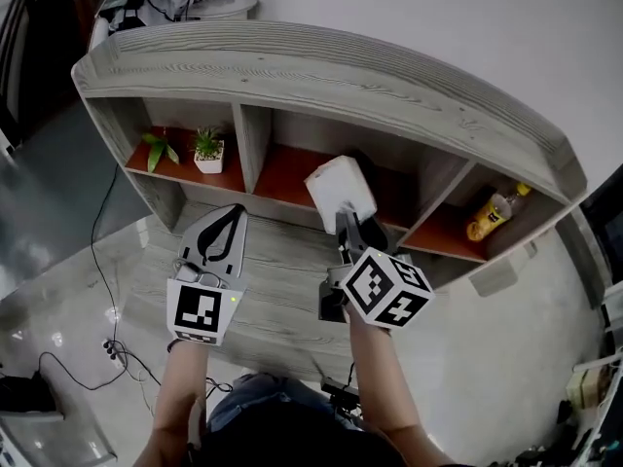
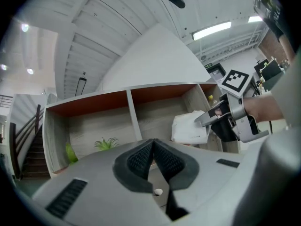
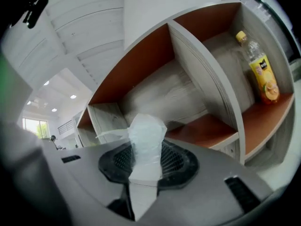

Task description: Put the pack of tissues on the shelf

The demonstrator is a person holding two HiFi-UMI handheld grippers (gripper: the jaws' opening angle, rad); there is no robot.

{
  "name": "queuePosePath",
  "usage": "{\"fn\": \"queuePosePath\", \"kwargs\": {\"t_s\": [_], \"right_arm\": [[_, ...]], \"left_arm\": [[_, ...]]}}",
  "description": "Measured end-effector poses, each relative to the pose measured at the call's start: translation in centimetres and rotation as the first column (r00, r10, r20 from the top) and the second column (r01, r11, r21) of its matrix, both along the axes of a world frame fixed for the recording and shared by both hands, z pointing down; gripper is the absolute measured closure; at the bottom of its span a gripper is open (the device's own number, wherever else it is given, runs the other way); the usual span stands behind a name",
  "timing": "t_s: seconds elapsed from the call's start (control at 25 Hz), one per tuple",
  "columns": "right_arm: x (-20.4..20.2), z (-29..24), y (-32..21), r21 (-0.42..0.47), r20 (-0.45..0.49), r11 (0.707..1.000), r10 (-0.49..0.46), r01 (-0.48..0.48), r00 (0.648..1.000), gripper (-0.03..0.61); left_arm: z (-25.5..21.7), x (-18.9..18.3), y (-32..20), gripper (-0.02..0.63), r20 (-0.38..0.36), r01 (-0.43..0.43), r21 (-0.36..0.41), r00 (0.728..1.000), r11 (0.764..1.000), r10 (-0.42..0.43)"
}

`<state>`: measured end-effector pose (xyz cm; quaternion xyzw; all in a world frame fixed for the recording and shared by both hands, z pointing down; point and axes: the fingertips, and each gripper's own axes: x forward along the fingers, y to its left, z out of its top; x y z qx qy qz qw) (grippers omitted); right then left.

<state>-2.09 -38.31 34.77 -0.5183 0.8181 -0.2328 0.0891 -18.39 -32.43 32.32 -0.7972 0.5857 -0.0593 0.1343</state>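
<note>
Prob. lab/studio hall: wood shelf at 12 o'clock, cables + pwr strip on glossy floor at 8, strip light on slatted ceiling.

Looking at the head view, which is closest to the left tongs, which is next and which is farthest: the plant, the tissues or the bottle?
1. Plant, in the left compartment, just ahead of the left tongs.
2. Tissues, off to the right, held in the right tongs.
3. Bottle, in the far right compartment.
</note>
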Motion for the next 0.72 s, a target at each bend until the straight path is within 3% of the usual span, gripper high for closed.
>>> {"fn": "queuePosePath", "kwargs": {"t_s": [0.16, 0.28, 0.56, 0.72], "right_arm": [[0.4, 0.6, 0.0, -0.112, 0.136, 0.992, 0.078, -0.063, 0.988, 0.462], [0.4, 1.0, 0.1, -0.188, 0.265, 0.979, 0.125, -0.076, 0.956, 0.462], [0.0, 2.2, 0.2, -0.307, 0.496, 0.949, 0.224, -0.072, 0.839, 0.462], [-0.3, 2.9, 0.4, -0.339, 0.57, 0.939, 0.259, -0.065, 0.78, 0.462]], "left_arm": [[-0.4, 0.6, 0.2, 0.603, 0.025, -0.061, 0.021, 0.998, 0.998, 0.06], [-0.8, 0.7, 0.3, 0.603, 0.029, -0.093, 0.03, 0.995, 0.995, 0.092], [-1.7, 0.8, 0.2, 0.603, 0.013, -0.138, 0.05, 0.99, 0.989, 0.138], [-1.6, 0.9, 0.2, 0.603, -0.002, -0.155, 0.052, 0.988, 0.987, 0.156]]}}
